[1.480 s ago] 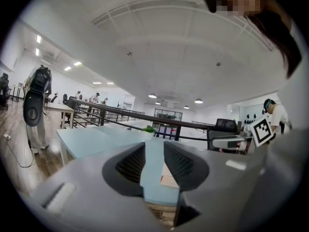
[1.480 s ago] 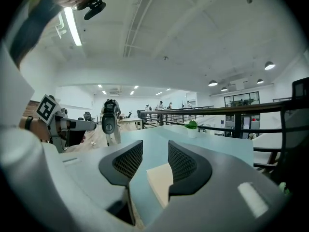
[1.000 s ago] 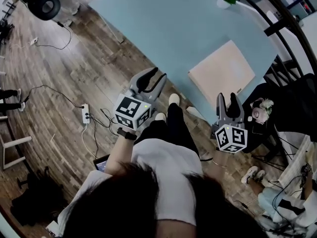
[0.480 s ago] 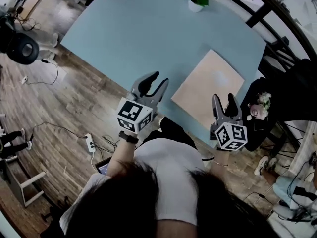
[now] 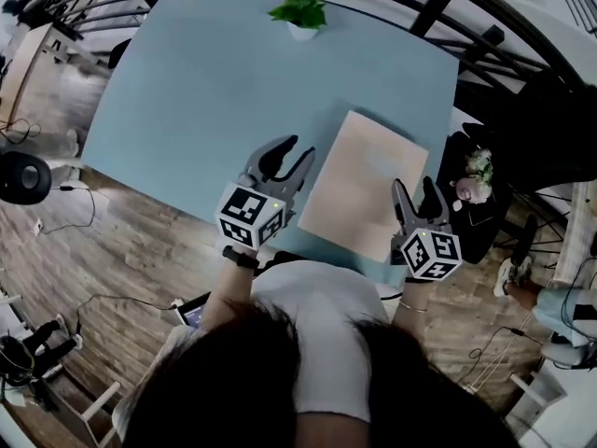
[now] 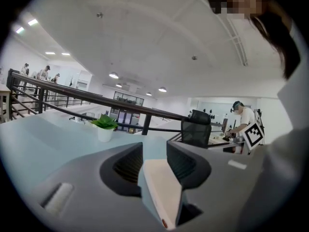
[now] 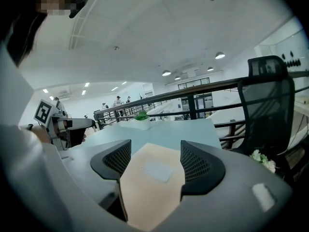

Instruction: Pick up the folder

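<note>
A flat beige folder [image 5: 359, 189] lies on the light blue table [image 5: 215, 91], near its front right corner. My left gripper [image 5: 300, 147] hovers over the table's near edge just left of the folder, its jaws opening. From the left gripper view the folder [image 6: 161, 187] shows edge-on past the jaws, untouched. My right gripper [image 5: 411, 185] hangs at the folder's near right corner, jaws also opening. In the right gripper view the folder [image 7: 152, 178] lies flat beyond the open jaws [image 7: 155, 151], with a pale label at its middle. Neither gripper holds anything.
A small potted plant [image 5: 300, 12] stands at the table's far edge, with a black railing [image 5: 466, 7] behind it. A black chair [image 5: 550, 110] and a bunch of flowers [image 5: 476, 171] are to the right. Cables and a black round object [image 5: 23, 175] lie on the wooden floor at left.
The table and folder have come nearer and now sit straight ahead. Both grippers have moved from over the floor to the table's near edge, and their jaws stand wider.
</note>
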